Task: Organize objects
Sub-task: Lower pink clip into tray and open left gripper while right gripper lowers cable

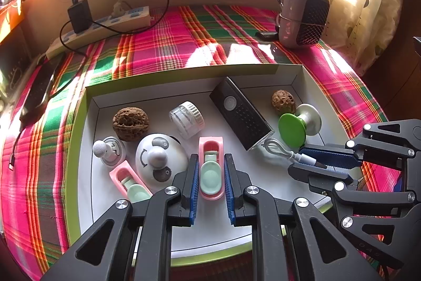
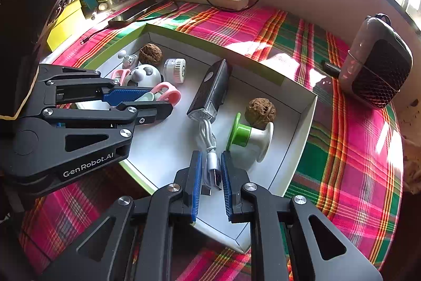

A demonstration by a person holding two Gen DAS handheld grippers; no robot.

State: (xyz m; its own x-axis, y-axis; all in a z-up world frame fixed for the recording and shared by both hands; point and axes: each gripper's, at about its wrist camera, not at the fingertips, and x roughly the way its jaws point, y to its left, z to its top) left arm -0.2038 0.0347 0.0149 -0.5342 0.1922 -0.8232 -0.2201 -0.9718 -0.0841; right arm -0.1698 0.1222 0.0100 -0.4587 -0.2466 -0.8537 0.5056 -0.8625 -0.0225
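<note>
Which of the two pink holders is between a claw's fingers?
The pink holder right of the panda-faced dome sits between the left gripper fingers. The other pink holder, left of the dome, lies free.

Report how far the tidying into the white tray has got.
Looks done: two brown walnuts, a clear ribbed jar and a black rectangular device lie in the white tray. In hand: the left gripper straddles a pink-and-mint clip; the right gripper brackets the white USB cable. Left: what remains to organise cannot be told.
</note>
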